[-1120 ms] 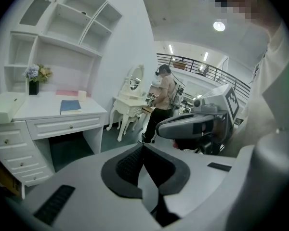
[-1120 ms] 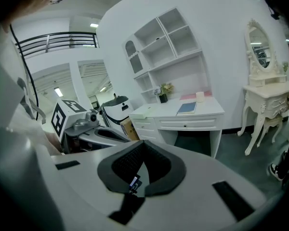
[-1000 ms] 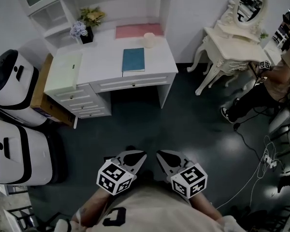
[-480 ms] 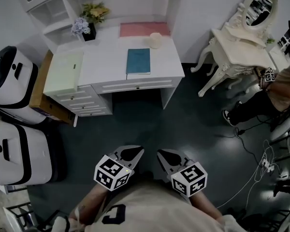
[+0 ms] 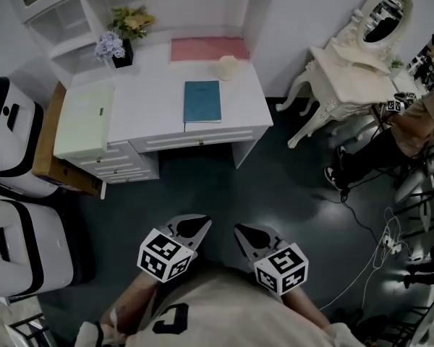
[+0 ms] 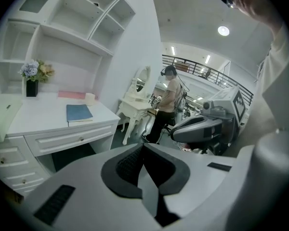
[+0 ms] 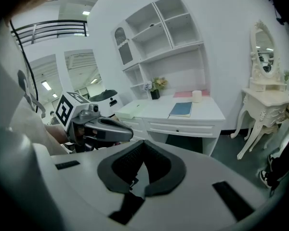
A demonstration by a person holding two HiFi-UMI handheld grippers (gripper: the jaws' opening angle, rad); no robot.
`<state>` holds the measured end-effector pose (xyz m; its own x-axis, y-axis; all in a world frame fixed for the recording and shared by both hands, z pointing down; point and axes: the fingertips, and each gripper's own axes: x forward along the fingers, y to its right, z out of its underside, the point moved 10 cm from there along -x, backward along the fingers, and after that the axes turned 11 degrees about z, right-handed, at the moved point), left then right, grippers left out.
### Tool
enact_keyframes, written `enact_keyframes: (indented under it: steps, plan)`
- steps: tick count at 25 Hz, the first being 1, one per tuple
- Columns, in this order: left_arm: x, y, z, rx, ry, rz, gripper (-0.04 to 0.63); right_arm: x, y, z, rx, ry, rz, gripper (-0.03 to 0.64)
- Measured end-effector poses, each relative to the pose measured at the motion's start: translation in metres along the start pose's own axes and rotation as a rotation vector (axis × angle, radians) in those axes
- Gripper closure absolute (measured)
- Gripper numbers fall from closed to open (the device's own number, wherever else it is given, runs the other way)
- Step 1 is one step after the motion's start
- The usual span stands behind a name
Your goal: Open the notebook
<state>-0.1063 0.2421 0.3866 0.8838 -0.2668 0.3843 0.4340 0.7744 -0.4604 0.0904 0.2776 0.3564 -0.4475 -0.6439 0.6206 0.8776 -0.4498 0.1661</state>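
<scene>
The blue notebook [image 5: 202,101] lies shut on the white desk [image 5: 148,110], close to its front edge. A dark vase [image 5: 120,52] at the back left holds flowers [image 5: 121,26]. A cup [image 5: 227,67] stands behind the notebook. The drawers [image 5: 126,166] are shut. The left gripper [image 5: 190,228] and right gripper [image 5: 250,234] have their jaws pressed together, holding nothing. Bare dark floor [image 5: 224,183] lies between them and the desk.

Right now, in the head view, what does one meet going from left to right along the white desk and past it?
flower vase -> blue notebook -> cream cup -> dressing table -> seated person
</scene>
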Motion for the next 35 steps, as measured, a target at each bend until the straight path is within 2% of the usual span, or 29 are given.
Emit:
enact_keyframes:
  steps: [6, 15, 23, 27, 35]
  plan:
    - [-0.01, -0.037, -0.011, -0.012, 0.017, 0.018, 0.581, 0.029, -0.008, -0.026, -0.033, -0.012, 0.021, 0.595]
    - [-0.033, -0.087, -0.022, -0.023, 0.038, 0.004, 0.581, 0.072, -0.024, -0.057, -0.066, -0.035, 0.014, 0.595]
    - [-0.039, -0.1, -0.024, -0.021, 0.055, -0.029, 0.581, 0.092, -0.026, -0.073, -0.092, -0.029, -0.012, 0.595]
    - [-0.039, -0.107, -0.03, -0.008, 0.05, -0.071, 0.581, 0.102, -0.022, -0.084, -0.125, -0.027, -0.043, 0.595]
    - [-0.013, -0.125, -0.053, 0.029, 0.01, -0.12, 0.581, 0.126, 0.013, -0.102, -0.107, -0.022, -0.082, 0.595]
